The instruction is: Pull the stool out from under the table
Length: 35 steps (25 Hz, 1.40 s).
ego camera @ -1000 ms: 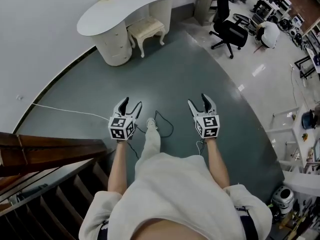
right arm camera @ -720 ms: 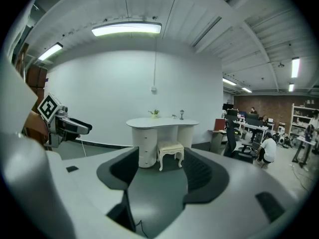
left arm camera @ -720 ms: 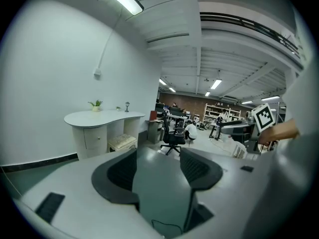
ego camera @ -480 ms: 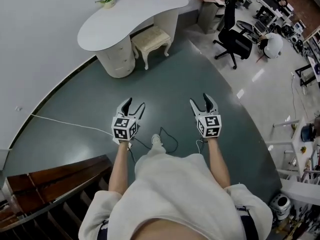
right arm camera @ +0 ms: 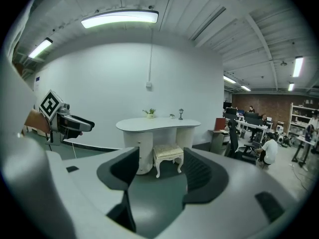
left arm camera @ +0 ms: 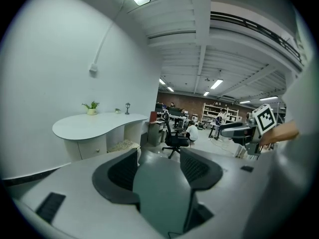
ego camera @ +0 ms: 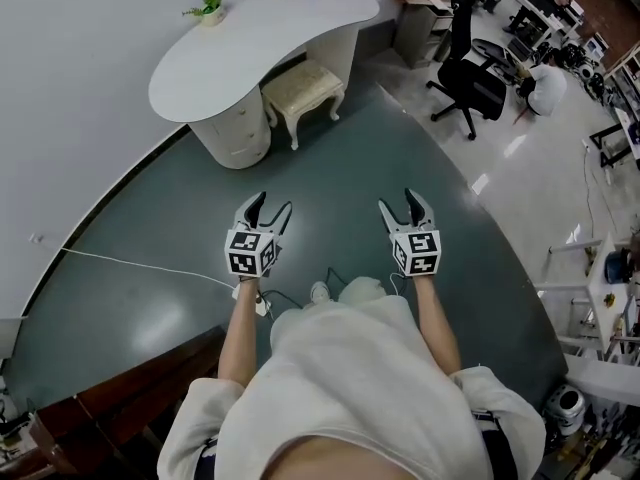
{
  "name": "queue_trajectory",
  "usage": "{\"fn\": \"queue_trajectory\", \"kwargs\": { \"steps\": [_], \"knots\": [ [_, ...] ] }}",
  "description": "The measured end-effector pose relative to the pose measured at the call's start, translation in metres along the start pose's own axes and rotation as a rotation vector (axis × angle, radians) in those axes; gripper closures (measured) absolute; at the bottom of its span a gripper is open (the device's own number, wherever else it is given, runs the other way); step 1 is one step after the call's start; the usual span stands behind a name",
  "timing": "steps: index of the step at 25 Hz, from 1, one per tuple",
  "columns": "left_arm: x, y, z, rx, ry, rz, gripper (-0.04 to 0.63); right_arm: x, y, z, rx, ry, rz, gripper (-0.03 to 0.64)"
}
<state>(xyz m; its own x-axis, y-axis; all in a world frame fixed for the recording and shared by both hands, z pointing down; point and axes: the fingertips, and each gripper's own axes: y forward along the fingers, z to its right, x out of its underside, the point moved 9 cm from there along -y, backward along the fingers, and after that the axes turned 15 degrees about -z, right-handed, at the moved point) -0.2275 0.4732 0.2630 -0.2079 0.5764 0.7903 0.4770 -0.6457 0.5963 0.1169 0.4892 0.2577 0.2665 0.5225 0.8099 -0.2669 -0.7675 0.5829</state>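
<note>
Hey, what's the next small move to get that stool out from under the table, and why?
Probably step forward toward the stool, which is tucked under the white table ahead. The left gripper and right gripper are open, empty and well short of it, so nothing can be gripped yet.

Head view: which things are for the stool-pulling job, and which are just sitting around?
For the job:
stool, tucked partly under the table
left gripper and right gripper, both open, empty and far from the stool

Just sitting around:
potted plant on the table
black office chair
white cable on the floor
</note>
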Motion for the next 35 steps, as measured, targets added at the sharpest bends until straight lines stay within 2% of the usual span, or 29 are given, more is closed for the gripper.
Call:
{"fn": "queue_trajectory", "kwargs": {
  "steps": [7,16,20,29,35],
  "knots": [
    [-0.023,0.035,-0.013,0.016,0.005,-0.014,0.331,-0.007,0.024,0.025,0.024,0.015,-0.022,0.347],
    [-0.063,0.11,-0.025,0.023,0.021,-0.039,0.331,-0.019,0.084,0.079,0.022,0.039,-0.028,0.348],
    [-0.1,0.161,-0.029,0.019,0.022,-0.049,0.331,-0.035,0.123,0.124,0.015,0.05,-0.027,0.348],
    [-0.2,0.281,-0.041,-0.014,0.004,-0.09,0.331,-0.1,0.217,0.248,-0.006,0.057,-0.035,0.348],
    [-0.251,0.352,-0.057,-0.03,-0.016,-0.127,0.332,-0.139,0.279,0.315,-0.027,0.055,-0.048,0.35]
  ]
}}
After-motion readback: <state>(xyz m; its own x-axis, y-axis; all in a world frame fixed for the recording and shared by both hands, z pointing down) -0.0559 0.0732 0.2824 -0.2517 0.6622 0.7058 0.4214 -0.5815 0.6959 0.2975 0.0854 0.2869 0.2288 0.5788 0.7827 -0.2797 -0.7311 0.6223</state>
